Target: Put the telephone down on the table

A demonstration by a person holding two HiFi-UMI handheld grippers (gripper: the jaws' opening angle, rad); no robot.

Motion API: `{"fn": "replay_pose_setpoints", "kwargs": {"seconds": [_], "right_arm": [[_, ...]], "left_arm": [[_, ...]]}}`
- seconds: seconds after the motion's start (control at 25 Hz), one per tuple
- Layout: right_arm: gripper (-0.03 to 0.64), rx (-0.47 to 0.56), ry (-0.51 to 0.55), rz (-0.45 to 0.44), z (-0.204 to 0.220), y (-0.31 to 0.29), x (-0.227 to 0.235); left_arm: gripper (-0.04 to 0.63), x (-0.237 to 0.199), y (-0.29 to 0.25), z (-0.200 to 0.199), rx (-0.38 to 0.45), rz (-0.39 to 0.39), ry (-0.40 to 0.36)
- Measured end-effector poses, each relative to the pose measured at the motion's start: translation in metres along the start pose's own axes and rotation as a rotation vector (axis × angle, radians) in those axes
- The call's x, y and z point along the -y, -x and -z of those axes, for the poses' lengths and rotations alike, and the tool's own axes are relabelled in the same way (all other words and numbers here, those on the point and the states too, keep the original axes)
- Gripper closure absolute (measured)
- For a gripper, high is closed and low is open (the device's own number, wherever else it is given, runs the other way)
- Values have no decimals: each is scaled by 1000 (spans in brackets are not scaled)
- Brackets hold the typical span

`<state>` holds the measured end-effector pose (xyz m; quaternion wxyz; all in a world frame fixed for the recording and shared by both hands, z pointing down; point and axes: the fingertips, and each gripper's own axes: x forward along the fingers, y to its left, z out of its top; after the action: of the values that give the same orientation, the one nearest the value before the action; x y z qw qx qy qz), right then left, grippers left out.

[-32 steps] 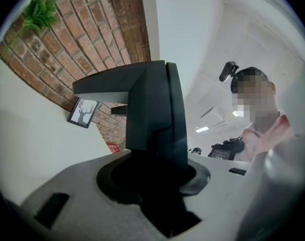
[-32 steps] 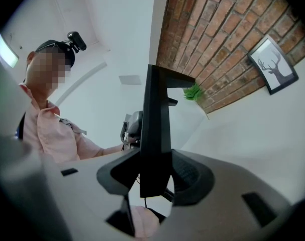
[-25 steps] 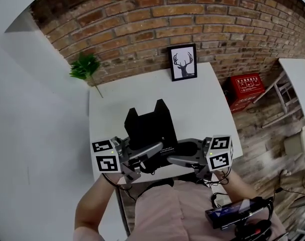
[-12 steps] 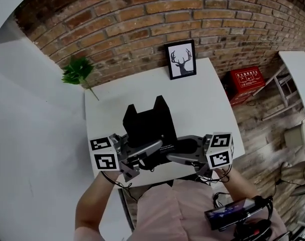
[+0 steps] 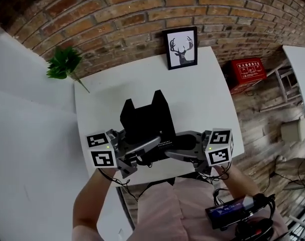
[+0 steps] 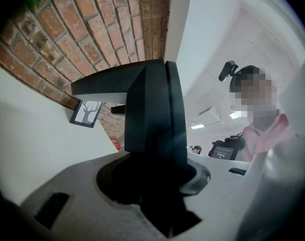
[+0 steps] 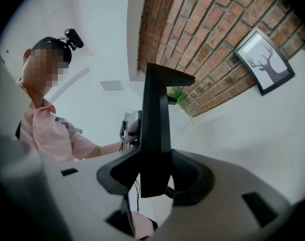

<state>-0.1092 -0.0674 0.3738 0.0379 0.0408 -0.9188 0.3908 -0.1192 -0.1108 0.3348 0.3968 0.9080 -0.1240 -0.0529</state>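
- Presently, one black telephone [image 5: 144,123] is over the near edge of the desk [image 5: 205,102], long axis running from the person [image 5: 160,212] toward the brick wall [image 5: 117,14], its two peaks pointing wallward.
- Two grippers hold it: left gripper [image 5: 144,148] and right gripper [image 5: 178,148], jaws each clamped on its near end.

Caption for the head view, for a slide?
Left gripper and right gripper clamp the black telephone over the white table.

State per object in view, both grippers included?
telephone: held from both sides over the table; contact with it unclear.
left gripper: shut on telephone.
right gripper: shut on telephone.
deer picture: upright at the brick wall.
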Motion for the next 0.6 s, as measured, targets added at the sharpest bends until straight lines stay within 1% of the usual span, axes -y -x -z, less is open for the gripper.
{"fn": "replay_pose_setpoints", "kwargs": {"seconds": [0.16, 0.32, 0.44, 0.6], "right_arm": [[437, -2, -22, 1, 1, -1, 16], [437, -12, -53, 6, 6, -3, 29], [436, -16, -81, 12, 13, -4, 38], [436, -22, -110, 22, 21, -6, 48]], "left_arm": [[434, -17, -3, 1, -2, -8, 20], [434, -32, -3, 7, 1, -18, 57], [434, -43, -4, 14, -9, -29, 83], [434, -55, -5, 22, -26, -24, 107]]}}
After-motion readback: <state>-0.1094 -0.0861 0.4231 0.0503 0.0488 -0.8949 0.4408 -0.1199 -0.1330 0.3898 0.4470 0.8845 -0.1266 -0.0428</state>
